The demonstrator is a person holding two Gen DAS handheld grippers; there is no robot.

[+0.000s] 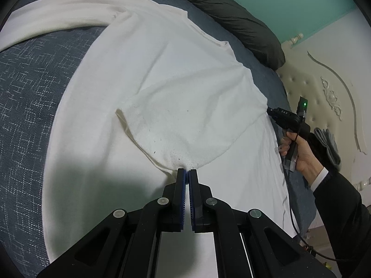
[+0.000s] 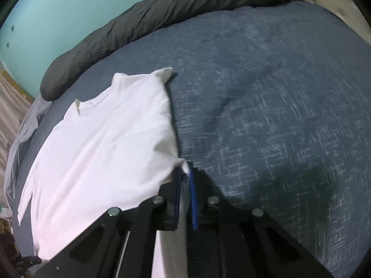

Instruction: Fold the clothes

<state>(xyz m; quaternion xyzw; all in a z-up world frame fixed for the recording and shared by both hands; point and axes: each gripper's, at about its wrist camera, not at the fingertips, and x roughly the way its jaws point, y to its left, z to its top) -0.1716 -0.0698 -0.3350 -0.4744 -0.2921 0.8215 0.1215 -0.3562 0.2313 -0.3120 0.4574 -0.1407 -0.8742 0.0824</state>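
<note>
A white long-sleeved shirt (image 1: 176, 88) lies spread on a dark blue bed cover (image 1: 25, 97). One sleeve (image 1: 55, 16) stretches out to the far left. My left gripper (image 1: 187, 171) is shut on a folded-over corner of the shirt and lifts it a little. In the left wrist view my right gripper (image 1: 270, 111) pinches the shirt's right edge, with a hand (image 1: 301, 153) holding it. From the right wrist view, the shirt (image 2: 104, 139) fills the left side and my right gripper (image 2: 185, 173) is shut on its near corner, which shows between the blue pads.
A dark grey duvet (image 1: 231, 18) lies rolled along the far edge of the bed, also in the right wrist view as the duvet (image 2: 162, 16). A cream padded headboard (image 1: 324, 88) stands at the right. Bare blue cover (image 2: 278, 115) spreads right of the shirt.
</note>
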